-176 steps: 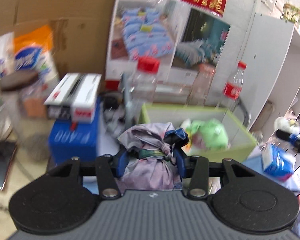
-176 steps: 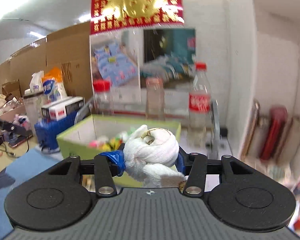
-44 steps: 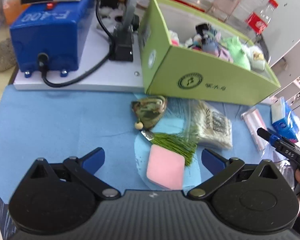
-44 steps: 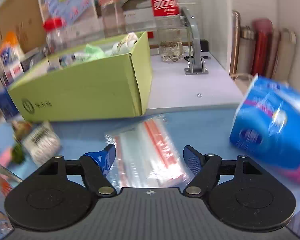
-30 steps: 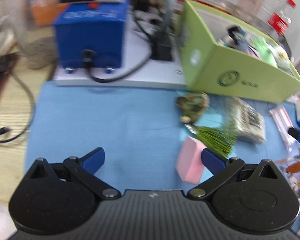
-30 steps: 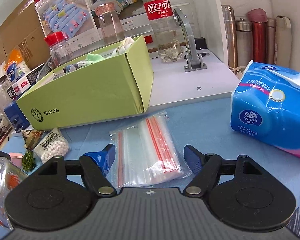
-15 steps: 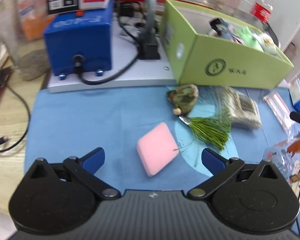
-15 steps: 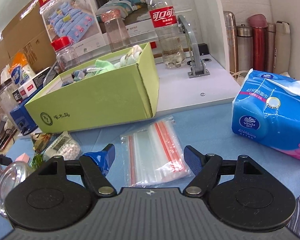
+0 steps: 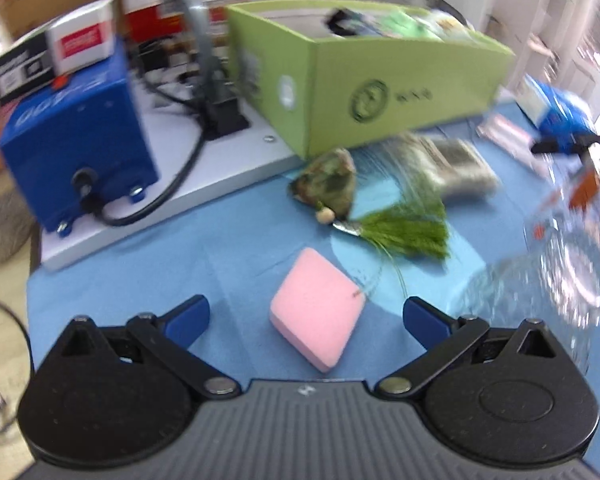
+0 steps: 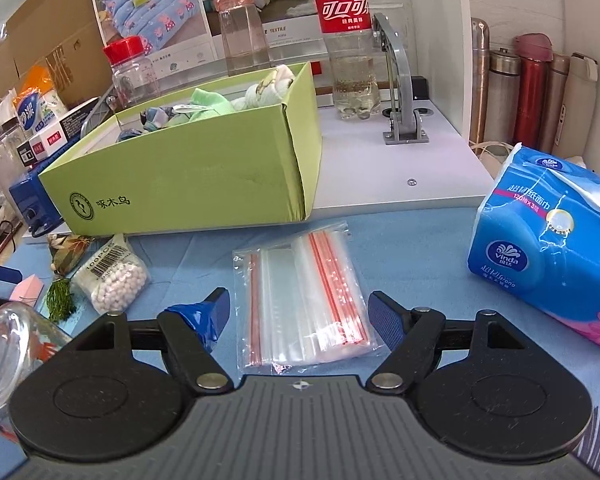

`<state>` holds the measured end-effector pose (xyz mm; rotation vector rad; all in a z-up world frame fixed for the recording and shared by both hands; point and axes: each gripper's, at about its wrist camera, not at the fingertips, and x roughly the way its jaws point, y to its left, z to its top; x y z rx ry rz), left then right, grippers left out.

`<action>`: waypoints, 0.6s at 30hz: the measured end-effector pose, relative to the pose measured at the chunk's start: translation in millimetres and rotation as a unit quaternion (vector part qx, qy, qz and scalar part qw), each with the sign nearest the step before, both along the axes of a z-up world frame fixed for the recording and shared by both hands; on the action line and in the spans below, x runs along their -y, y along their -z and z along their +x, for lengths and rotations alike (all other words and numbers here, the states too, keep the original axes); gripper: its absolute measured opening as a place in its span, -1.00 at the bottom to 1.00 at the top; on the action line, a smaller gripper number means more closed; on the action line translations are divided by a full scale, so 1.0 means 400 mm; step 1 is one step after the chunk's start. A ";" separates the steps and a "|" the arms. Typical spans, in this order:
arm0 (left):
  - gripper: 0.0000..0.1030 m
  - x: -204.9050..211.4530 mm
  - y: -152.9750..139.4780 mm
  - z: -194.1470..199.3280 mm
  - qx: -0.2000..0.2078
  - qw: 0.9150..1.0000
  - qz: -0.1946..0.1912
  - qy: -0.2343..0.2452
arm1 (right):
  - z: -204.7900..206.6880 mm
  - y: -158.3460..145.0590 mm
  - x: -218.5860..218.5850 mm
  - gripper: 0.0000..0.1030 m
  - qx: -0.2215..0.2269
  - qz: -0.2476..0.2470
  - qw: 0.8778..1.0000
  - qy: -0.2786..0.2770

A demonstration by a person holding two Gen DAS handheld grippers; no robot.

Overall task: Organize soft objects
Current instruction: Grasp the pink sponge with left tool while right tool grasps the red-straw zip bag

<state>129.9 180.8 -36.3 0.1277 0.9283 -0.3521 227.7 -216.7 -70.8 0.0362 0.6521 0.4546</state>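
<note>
Left tongs (image 9: 306,314) are lining up on the pink square foam sponge (image 9: 318,326).
Both tongs are gaping empty; I'd be closing squarely across its flat sides, then lifting toward the green cardboard box (image 9: 400,80).

Left gripper (image 9: 306,316) sits with the sponge (image 9: 318,325) between its spread fingers, on the mat (image 9: 140,268). Ahead and right lies the tassel (image 9: 404,232), the pouch (image 9: 329,188) just beyond it, then the box (image 9: 380,80) further back on the platform (image 9: 172,204). Right gripper (image 10: 299,314) has the zip bags (image 10: 304,300) between its fingers, tissue pack (image 10: 548,248) to the right, bead packet (image 10: 114,272) to the left, box (image 10: 188,176) ahead-left.
</note>
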 end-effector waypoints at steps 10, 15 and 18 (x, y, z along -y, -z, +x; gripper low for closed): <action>0.99 0.030 0.014 0.018 0.011 0.999 0.010 0.042 | 0.006 -0.006 -0.042 0.22 0.003 -0.035 0.999 -0.031; 0.99 0.033 0.013 0.018 0.010 0.999 0.011 0.042 | 0.026 -0.012 -0.099 0.23 0.021 -0.098 0.994 -0.044; 0.99 0.032 0.014 0.019 0.009 0.999 0.011 0.044 | 0.049 -0.003 -0.098 0.24 0.026 -0.128 0.991 -0.010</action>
